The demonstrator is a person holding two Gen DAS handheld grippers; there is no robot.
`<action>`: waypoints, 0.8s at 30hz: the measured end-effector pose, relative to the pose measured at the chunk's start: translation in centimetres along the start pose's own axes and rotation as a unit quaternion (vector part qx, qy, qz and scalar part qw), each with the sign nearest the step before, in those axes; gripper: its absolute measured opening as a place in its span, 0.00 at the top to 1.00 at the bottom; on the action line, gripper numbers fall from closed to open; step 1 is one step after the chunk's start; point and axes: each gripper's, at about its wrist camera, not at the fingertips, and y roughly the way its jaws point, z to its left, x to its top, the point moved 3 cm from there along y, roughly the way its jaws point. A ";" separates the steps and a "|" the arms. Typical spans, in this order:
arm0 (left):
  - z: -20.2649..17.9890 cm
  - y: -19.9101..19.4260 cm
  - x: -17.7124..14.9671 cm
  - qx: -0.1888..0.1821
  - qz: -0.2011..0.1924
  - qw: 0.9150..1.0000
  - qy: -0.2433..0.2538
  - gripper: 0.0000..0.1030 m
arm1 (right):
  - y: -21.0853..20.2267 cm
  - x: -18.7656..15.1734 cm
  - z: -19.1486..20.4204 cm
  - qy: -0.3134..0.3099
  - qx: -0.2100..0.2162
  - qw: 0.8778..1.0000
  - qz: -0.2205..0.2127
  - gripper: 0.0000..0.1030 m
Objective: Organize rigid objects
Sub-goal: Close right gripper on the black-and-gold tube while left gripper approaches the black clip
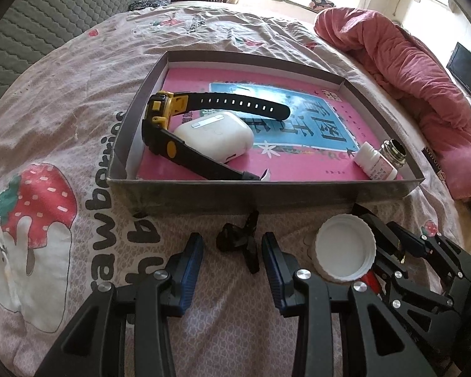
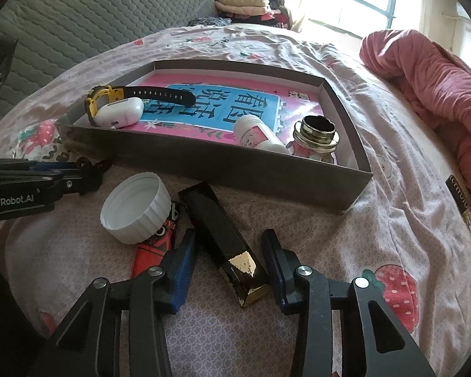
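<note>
A shallow grey box on the bed holds a pink book, a yellow-black watch, a white earbud case, a white bottle and a metal-necked bottle. My left gripper is open around a small black object on the sheet. My right gripper is open, its fingers either side of a long black box. A white cap lies beside it on a red packet.
The bed sheet has a strawberry print. A pink quilt is bunched at the right. A grey quilted headboard stands at the back left. The right gripper shows in the left wrist view, the left gripper in the right wrist view.
</note>
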 end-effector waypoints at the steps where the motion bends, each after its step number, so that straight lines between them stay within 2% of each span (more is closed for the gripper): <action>1: 0.0 0.1 0.0 0.000 -0.001 1.000 0.000 0.62 | 0.0 0.0 0.0 0.001 0.002 1.000 0.000 0.59; 10: -0.1 0.7 0.2 0.011 -0.005 1.000 0.004 0.62 | 0.5 0.3 -0.1 -0.004 0.023 1.000 0.003 0.61; 15: -0.5 0.9 0.4 0.021 -0.007 1.000 0.021 0.62 | -0.2 0.2 -0.7 0.016 0.046 0.999 0.005 0.78; 19: -0.8 1.0 0.5 0.029 -0.009 0.999 0.032 0.63 | -0.5 0.0 -1.5 0.045 0.061 0.997 0.010 0.78; 24: -0.6 1.3 0.8 0.023 -0.006 0.999 0.033 0.70 | -0.8 -0.1 -2.0 0.055 0.052 0.997 0.006 0.78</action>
